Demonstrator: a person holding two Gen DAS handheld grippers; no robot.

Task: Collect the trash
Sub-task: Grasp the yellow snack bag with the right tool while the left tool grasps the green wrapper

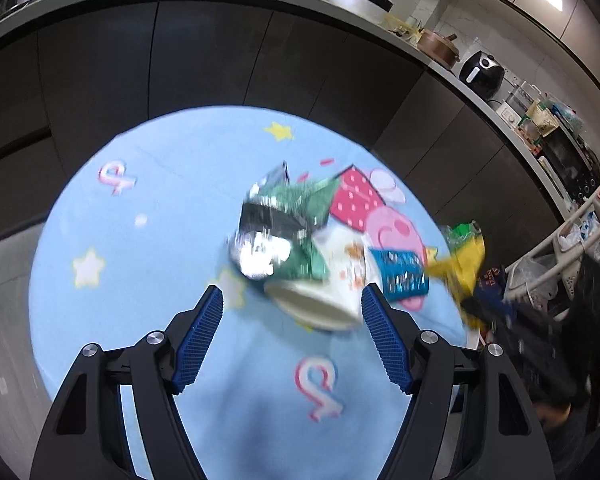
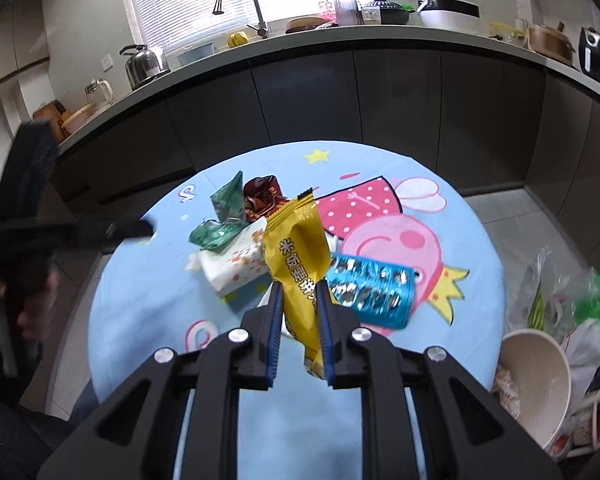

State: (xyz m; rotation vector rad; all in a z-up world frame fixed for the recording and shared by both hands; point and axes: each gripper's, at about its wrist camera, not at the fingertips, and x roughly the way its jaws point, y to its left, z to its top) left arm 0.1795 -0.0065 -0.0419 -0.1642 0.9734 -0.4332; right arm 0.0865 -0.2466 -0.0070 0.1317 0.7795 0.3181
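Observation:
My right gripper (image 2: pixel 299 285) is shut on a yellow snack wrapper (image 2: pixel 296 248), which stands up between the pads above the round table. The left wrist view shows that wrapper (image 1: pixel 462 264) at the table's right edge. Left on the blue cartoon cloth (image 2: pixel 148 312) are a green wrapper (image 2: pixel 220 216), a brown wrapper (image 2: pixel 262 196), a white printed tissue pack (image 2: pixel 236 264) and a blue blister pack (image 2: pixel 370 290). My left gripper (image 1: pixel 292 291) is open just short of the tissue pack (image 1: pixel 332 280), with nothing gripped. Crumpled silver foil (image 1: pixel 260 252) lies beside the green wrapper (image 1: pixel 300 208).
A paper bowl (image 2: pixel 536 376) and a plastic bag with green inside (image 2: pixel 596 300) sit right of the table. Dark cabinets (image 2: pixel 340 92) under a cluttered counter curve behind it. A white rack (image 1: pixel 560 248) stands at the right.

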